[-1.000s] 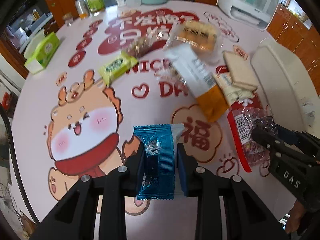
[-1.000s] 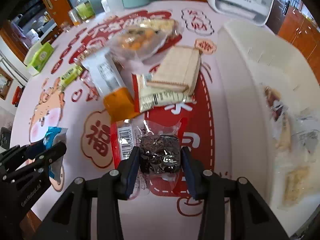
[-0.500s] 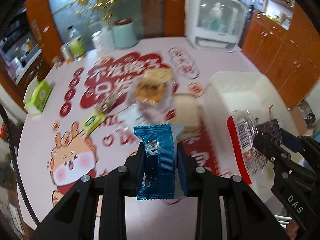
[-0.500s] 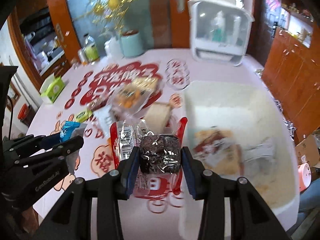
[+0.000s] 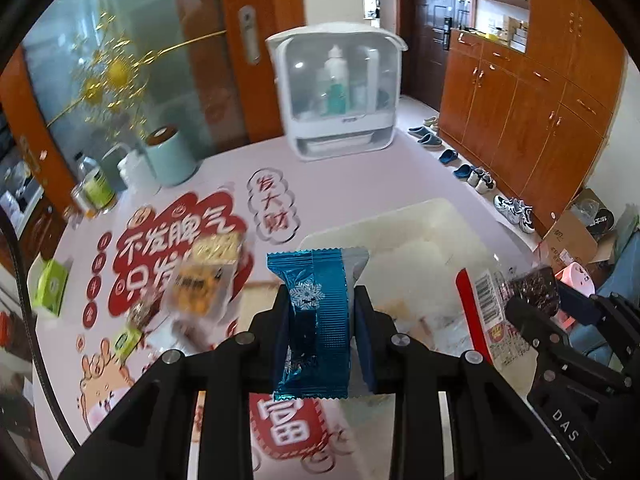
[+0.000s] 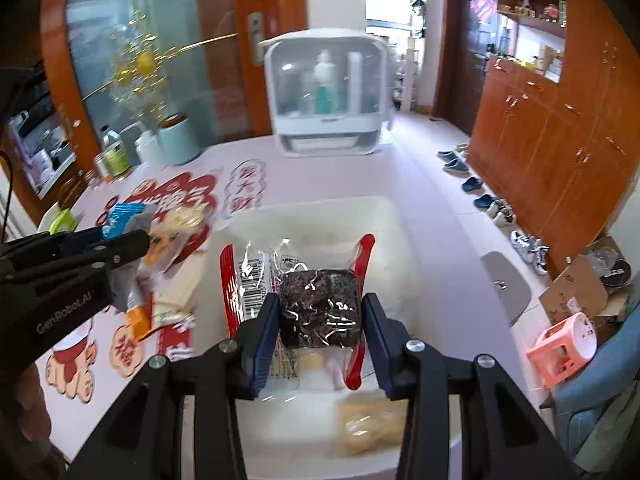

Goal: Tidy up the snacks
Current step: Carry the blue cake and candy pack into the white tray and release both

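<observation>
Between the pads of your left gripper (image 5: 322,334) sits a blue foil snack packet (image 5: 314,320), clamped upright above the near-left edge of the white bin (image 6: 384,216). Your right gripper (image 6: 320,320) is clenched on a dark brownie in a clear red-edged wrapper (image 6: 320,300), held over the bin's inside, where a pale snack bag (image 6: 372,426) lies. More snacks (image 5: 200,284) are scattered, blurred, on the pink printed table (image 5: 360,176) left of the bin.

Left gripper (image 5: 322,324) angled downward, jaws clamped on a blue snack packet (image 5: 314,320). Right gripper (image 6: 320,316) angled downward beside it, jaws clamped on a dark snack in clear red-edged wrapper (image 6: 318,308). Both raised above the surface (image 5: 348,176)
</observation>
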